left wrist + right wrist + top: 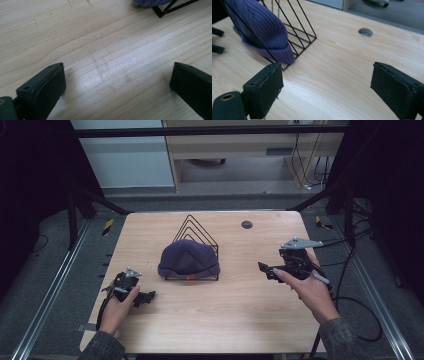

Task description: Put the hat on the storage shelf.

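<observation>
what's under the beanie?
The purple beanie is draped over the black wire rack, whose front triangle shows across it. The wooden table lies below. Anything inside the beanie is covered.

Pale wooden table (pixel 210 315) on grey floor (pixel 45 290), dark curtains (pixel 30 175) either side.

Lab, metal frame (pixel 210 130), cables (pixel 305 160)

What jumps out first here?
A purple knit beanie stuck in a black wire rack at mid-table. An open left claw and open right claw flank it on either side, both empty. A round grommet hole sits behind the rack.
</observation>
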A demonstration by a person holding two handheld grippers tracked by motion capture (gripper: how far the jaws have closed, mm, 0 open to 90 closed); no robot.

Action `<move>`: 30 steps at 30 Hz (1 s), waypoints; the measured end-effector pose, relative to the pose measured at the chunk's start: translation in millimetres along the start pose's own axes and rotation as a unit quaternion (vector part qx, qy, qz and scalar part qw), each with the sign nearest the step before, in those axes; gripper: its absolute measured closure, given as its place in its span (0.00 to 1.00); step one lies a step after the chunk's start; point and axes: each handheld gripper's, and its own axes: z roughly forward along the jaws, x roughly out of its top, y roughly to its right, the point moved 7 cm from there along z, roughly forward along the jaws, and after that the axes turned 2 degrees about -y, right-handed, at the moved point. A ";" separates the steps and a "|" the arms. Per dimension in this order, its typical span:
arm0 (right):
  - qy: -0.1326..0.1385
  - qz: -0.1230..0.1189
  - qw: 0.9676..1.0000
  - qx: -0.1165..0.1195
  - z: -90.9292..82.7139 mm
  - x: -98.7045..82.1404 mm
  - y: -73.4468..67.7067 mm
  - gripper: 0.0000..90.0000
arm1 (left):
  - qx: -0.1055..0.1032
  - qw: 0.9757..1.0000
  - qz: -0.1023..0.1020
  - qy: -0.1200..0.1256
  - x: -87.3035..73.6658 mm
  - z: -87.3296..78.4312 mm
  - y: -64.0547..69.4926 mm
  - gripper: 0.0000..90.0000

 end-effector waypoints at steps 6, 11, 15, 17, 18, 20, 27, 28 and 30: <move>-0.025 0.015 1.000 -0.002 15.8 -25.6 11.0 0.11 | 0.000 1.000 0.000 0.002 -0.3 -0.1 0.2 0.00; -0.052 0.023 0.998 0.000 38.6 -49.6 21.3 0.11 | -0.003 1.000 0.003 0.000 0.2 0.2 0.3 0.00; -0.069 0.031 0.997 0.001 55.2 -62.6 26.7 0.11 | -0.004 1.000 0.004 0.000 0.1 0.2 0.5 0.00; -0.075 0.039 0.996 0.000 62.7 -67.1 28.2 0.12 | -0.003 1.000 0.003 0.001 0.1 0.2 0.7 0.00; -0.077 0.039 0.996 -0.001 66.7 -69.1 29.5 0.13 | -0.003 1.000 0.003 0.001 0.1 0.3 0.9 0.00; -0.089 0.046 0.995 -0.007 75.1 -73.5 31.6 0.16 | -0.004 1.000 0.004 0.001 0.2 0.3 1.1 0.00; -0.091 0.066 0.994 -0.004 90.0 -77.9 32.4 0.18 | -0.006 1.000 0.006 0.002 0.3 0.3 2.1 0.00; -0.091 0.067 0.994 -0.008 94.6 -79.0 32.8 0.18 | -0.006 1.000 0.006 0.002 0.3 0.4 2.3 0.00; -0.089 0.068 0.994 -0.009 97.5 -79.5 32.6 0.18 | -0.007 1.000 0.007 0.002 0.4 0.4 2.7 0.00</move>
